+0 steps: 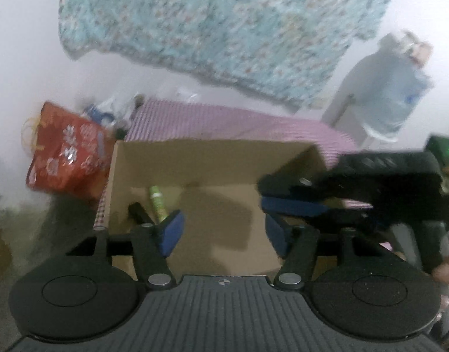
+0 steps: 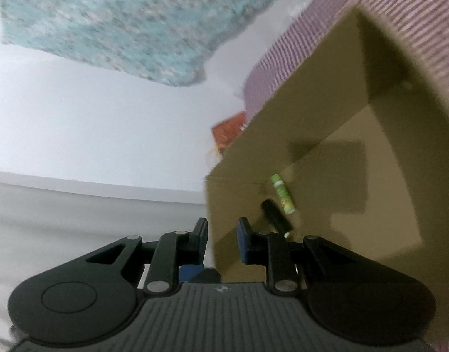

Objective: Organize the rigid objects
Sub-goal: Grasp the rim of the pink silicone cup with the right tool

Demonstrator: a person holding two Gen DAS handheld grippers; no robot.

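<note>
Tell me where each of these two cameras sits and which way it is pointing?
Left wrist: rides on the left gripper, looking down into the cardboard box; its open fingers, the right gripper and a bit of hand show.
Right wrist: rides on the right gripper, facing the box's side wall, which stands between its fingers.
Shared: the box, green tube, black object, red bag.

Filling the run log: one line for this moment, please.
left gripper: jaws open above cardboard box, empty | right gripper: jaws shut at box rim | in box: green tube, black object
</note>
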